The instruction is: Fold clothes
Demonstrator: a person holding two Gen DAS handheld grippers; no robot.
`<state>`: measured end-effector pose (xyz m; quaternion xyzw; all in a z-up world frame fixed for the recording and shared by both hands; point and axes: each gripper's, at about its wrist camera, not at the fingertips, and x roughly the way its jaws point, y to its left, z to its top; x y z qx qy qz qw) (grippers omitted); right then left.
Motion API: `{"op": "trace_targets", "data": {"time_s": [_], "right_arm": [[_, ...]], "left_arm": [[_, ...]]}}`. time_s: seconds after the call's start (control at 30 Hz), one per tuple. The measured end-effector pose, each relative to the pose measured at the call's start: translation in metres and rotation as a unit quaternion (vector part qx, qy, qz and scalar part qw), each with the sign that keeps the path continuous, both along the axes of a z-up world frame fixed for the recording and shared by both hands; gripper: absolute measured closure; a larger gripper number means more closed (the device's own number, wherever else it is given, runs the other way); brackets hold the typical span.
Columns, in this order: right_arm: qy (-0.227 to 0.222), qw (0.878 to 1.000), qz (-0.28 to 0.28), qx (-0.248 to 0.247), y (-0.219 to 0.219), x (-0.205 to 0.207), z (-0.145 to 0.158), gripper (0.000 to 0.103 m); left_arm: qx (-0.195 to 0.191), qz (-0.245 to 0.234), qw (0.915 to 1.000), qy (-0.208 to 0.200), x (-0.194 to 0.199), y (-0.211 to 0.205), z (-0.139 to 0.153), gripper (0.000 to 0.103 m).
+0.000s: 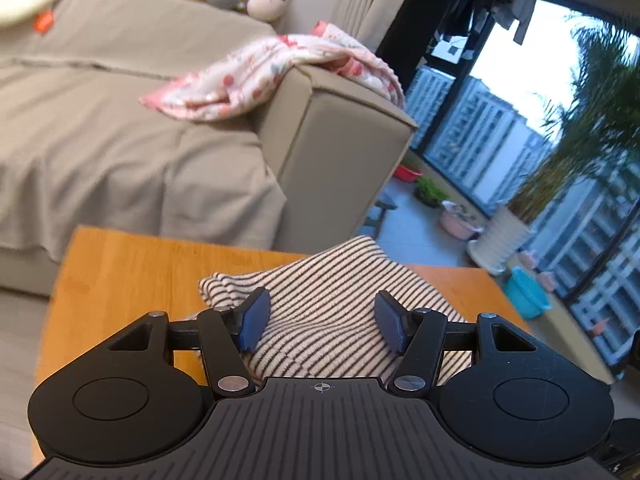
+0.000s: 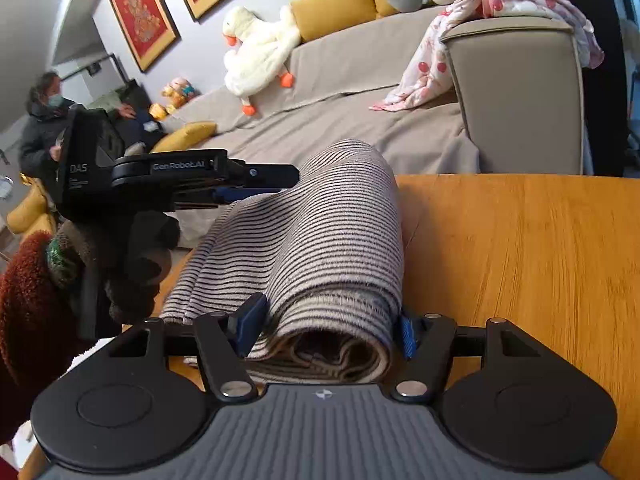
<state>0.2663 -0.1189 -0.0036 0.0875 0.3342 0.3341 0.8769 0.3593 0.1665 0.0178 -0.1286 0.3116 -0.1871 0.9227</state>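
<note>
A striped beige-and-black garment (image 1: 332,300) lies folded into a thick bundle on the wooden table (image 1: 120,272). My left gripper (image 1: 322,322) is open just above it, its blue pads (image 1: 256,318) spread apart and holding nothing. In the right wrist view the bundle (image 2: 320,248) runs away from me, its rolled end between my right gripper's (image 2: 328,330) fingers. The right gripper's blue pads (image 2: 250,322) sit on either side of the bundle's end, wide apart. The left gripper (image 2: 256,188) shows there from the side, over the bundle's far left part.
A beige sofa (image 2: 360,120) stands behind the table (image 2: 520,260), with a pink floral blanket (image 2: 480,20) over its arm and a plush duck (image 2: 260,48). A person (image 2: 44,128) sits at far left. Balcony windows, plant pots and basins (image 1: 524,292) lie to the right.
</note>
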Motion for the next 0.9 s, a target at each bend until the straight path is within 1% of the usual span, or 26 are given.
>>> {"op": "trace_targets", "data": {"time_s": [0.03, 0.1, 0.17, 0.27, 0.4, 0.43, 0.5, 0.53, 0.57, 0.6, 0.63, 0.67, 0.7, 0.73, 0.77, 0.8, 0.87, 0.9], "right_arm": [[0.0, 1.0, 0.004, 0.002, -0.003, 0.001, 0.002, 0.037], [0.005, 1.0, 0.004, 0.005, -0.004, 0.009, 0.001, 0.035], [0.011, 1.0, 0.002, 0.008, -0.004, 0.017, 0.0, 0.032], [0.02, 1.0, -0.001, 0.012, -0.004, 0.028, -0.002, 0.024], [0.032, 0.999, -0.005, 0.018, -0.004, 0.044, -0.005, 0.023], [0.035, 0.999, -0.006, 0.019, -0.004, 0.048, -0.006, 0.023], [0.04, 0.999, -0.008, 0.022, -0.004, 0.055, -0.007, 0.024], [0.045, 0.999, -0.009, 0.03, -0.003, 0.056, -0.007, 0.027], [0.05, 0.998, -0.011, 0.042, -0.001, 0.054, -0.007, 0.034], [0.056, 0.997, -0.013, 0.053, 0.001, 0.052, -0.007, 0.04], [0.045, 0.997, -0.01, 0.062, 0.002, 0.048, 0.0, 0.042], [0.026, 0.997, -0.001, 0.071, 0.002, 0.043, 0.009, 0.044], [0.012, 0.997, 0.008, 0.081, 0.002, 0.04, 0.017, 0.044], [0.0, 0.997, 0.013, 0.078, 0.003, 0.037, 0.024, 0.044], [-0.007, 0.998, 0.015, 0.062, 0.006, 0.037, 0.025, 0.045], [-0.01, 0.999, 0.016, 0.041, 0.009, 0.037, 0.023, 0.045], [0.002, 1.0, 0.004, -0.006, 0.016, 0.038, 0.008, 0.045], [0.004, 1.0, -0.002, -0.014, 0.016, 0.037, 0.002, 0.041]], "left_arm": [[0.013, 0.005, 0.9999, -0.004, -0.007, -0.003, 0.006, 0.026], [0.034, 0.008, 0.9994, -0.008, -0.021, -0.008, 0.015, 0.022], [0.047, 0.003, 0.9989, -0.004, -0.034, -0.012, 0.021, 0.019], [0.059, -0.001, 0.9982, 0.008, -0.051, -0.017, 0.026, 0.017], [0.073, -0.013, 0.9966, 0.034, -0.069, -0.028, 0.012, 0.018], [0.069, -0.018, 0.9966, 0.042, -0.072, -0.03, 0.008, 0.022], [0.051, -0.025, 0.997, 0.053, -0.074, -0.031, 0.0, 0.024], [0.042, -0.028, 0.997, 0.059, -0.075, -0.032, -0.003, 0.028], [0.03, -0.03, 0.9971, 0.064, -0.076, -0.032, -0.006, 0.033], [0.01, -0.031, 0.9973, 0.065, -0.075, -0.029, -0.005, 0.035], [-0.018, -0.039, 0.997, 0.065, -0.075, -0.025, -0.003, 0.037], [-0.045, -0.047, 0.9958, 0.064, -0.075, -0.02, -0.001, 0.042], [-0.064, -0.057, 0.9943, 0.064, -0.074, -0.017, 0.0, 0.041], [-0.071, -0.06, 0.9937, 0.064, -0.073, -0.015, -0.001, 0.04], [-0.074, -0.06, 0.9933, 0.065, -0.073, -0.013, -0.004, 0.041], [-0.067, -0.054, 0.9937, 0.071, -0.072, -0.013, -0.008, 0.042], [-0.042, -0.04, 0.9951, 0.08, -0.072, -0.014, -0.017, 0.047], [-0.033, -0.037, 0.996, 0.074, -0.074, -0.015, -0.018, 0.047]]}}
